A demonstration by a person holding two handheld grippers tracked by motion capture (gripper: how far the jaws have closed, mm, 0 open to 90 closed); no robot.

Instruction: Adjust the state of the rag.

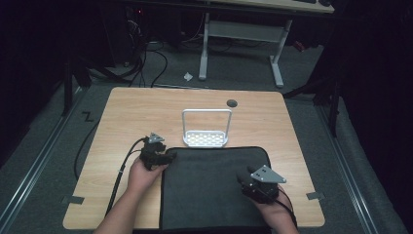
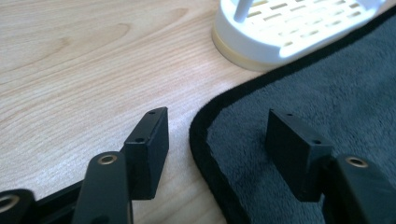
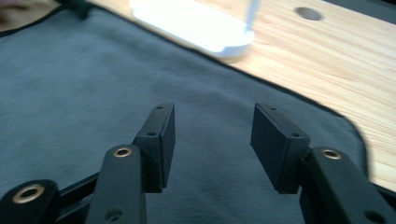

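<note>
In the high view, a dark grey mat [image 1: 214, 187] with a black hem lies flat on the near half of the wooden desk [image 1: 122, 117], and a white slotted rack [image 1: 206, 128] with a tall wire handle stands just beyond the mat's far edge. The left gripper [image 1: 168, 157] sits at the mat's left far corner, while the right gripper [image 1: 242, 176] hovers over the mat's right part. In the left gripper view, the fingers [image 2: 148, 148] stand wide apart with nothing between them, one over bare desk, the other over the mat's hemmed edge. In the right gripper view, the fingers [image 3: 161, 140] are likewise wide and empty above the mat, the rack lying beyond.
</note>
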